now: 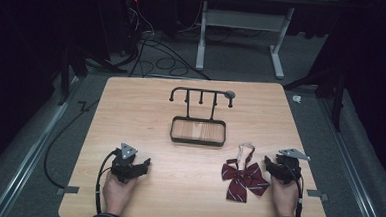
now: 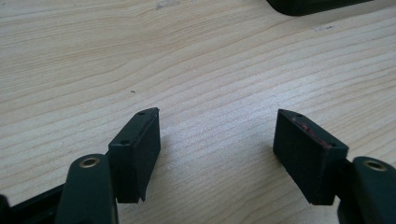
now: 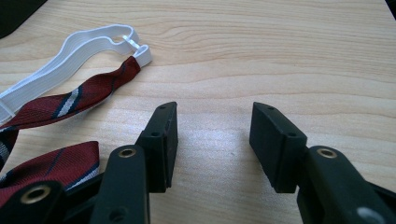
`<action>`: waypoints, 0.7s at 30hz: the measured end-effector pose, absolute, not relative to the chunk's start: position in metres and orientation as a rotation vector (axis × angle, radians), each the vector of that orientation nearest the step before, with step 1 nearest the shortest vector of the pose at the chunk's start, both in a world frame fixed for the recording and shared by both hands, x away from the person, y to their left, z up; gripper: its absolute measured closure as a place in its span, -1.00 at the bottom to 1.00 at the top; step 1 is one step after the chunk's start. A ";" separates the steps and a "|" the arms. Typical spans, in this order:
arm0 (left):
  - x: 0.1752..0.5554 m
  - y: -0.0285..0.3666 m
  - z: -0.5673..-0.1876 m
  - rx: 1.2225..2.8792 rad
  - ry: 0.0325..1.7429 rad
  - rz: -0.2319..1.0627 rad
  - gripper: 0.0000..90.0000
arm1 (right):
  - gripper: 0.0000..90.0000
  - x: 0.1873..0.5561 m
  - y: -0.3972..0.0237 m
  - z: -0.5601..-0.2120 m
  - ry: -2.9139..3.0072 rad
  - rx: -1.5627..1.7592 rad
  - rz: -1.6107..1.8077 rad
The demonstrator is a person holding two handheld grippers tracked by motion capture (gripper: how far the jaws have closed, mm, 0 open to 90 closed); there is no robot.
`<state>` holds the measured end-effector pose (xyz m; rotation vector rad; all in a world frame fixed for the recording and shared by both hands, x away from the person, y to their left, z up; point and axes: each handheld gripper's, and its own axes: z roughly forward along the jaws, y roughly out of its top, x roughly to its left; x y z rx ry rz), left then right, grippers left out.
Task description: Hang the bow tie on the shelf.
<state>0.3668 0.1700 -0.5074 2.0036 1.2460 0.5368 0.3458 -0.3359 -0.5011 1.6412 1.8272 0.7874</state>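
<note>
— Where was the bow tie [image 1: 244, 175]?
— Lower right of the high view, just left of the right gripper [image 1: 279, 167]; both grippers' jaws stood spread, empty.
— And the left gripper [image 1: 130, 166]?
— Well apart.

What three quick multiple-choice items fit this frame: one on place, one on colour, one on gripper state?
1. Where does the bow tie lie?
A. inside the tray
B. on the table beside the right gripper
C. hung on the rack

2. What colour is the bow tie's strap?
A. white
B. black
C. red

3. How do the right gripper's jaws stand?
A. shut on the strap
B. shut on nothing
C. open, nothing between them

Answers: 1 B, the high view shows it flat on the wood next to that gripper. 2 A, the right gripper view shows a white band. 3 C, bare table shows between the jaws.
</note>
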 end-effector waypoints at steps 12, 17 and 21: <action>0.367 0.170 -0.507 2.004 1.246 0.539 -0.29 | 0.19 0.346 -0.336 -0.501 1.826 1.642 0.786; 0.367 0.170 -0.507 2.003 1.246 0.537 -0.28 | 0.19 0.346 -0.335 -0.501 1.823 1.644 0.785; 0.367 0.170 -0.507 2.004 1.246 0.537 -0.28 | 0.19 0.346 -0.335 -0.501 1.823 1.645 0.785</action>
